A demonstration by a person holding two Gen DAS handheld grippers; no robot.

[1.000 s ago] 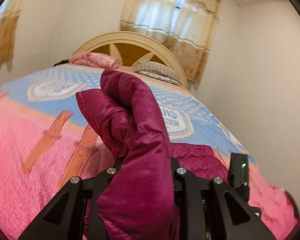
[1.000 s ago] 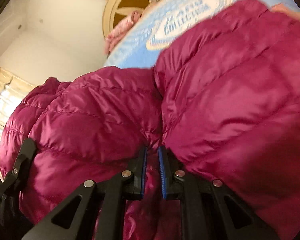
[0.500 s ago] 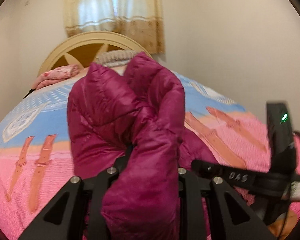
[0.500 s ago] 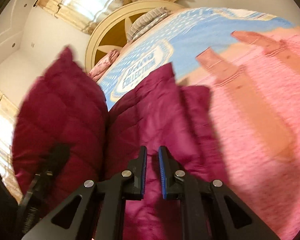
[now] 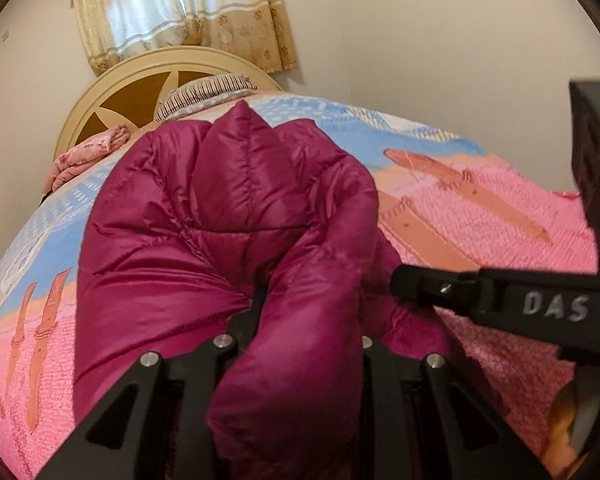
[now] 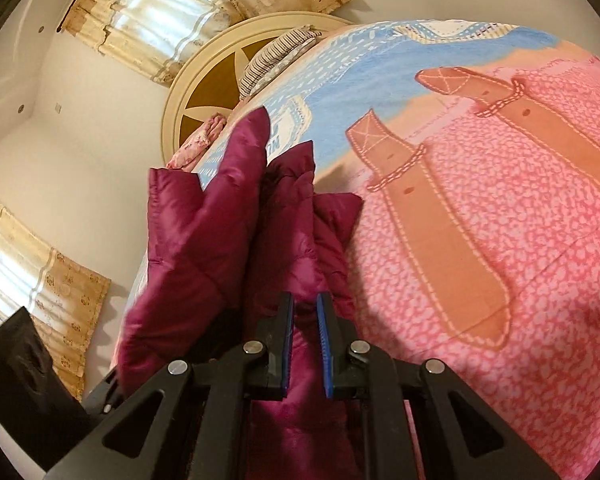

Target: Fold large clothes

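Now both hand-held grippers, the left hand-held gripper [image 5: 296,344] and right hand-held gripper [image 6: 305,320], each clamped on the magenta puffer jacket [image 5: 220,216], have swung together, bunching it mid-frame above the bed [image 6: 500,200], so the fold is closing.

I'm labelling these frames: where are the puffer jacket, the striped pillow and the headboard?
puffer jacket [image 5: 228,216]: left wrist view, quilted bulge.
striped pillow [image 5: 208,90]: left wrist view, its striped side.
headboard [image 6: 204,92]: right wrist view, brown inner panel.

We see a glossy quilted magenta puffer jacket [image 5: 228,216], a nubby matt pink-blue bedspread [image 6: 480,208], matt black plastic gripper arms with shiny metal screws [image 5: 222,340], and a smooth painted wood headboard [image 5: 140,76], upper left.
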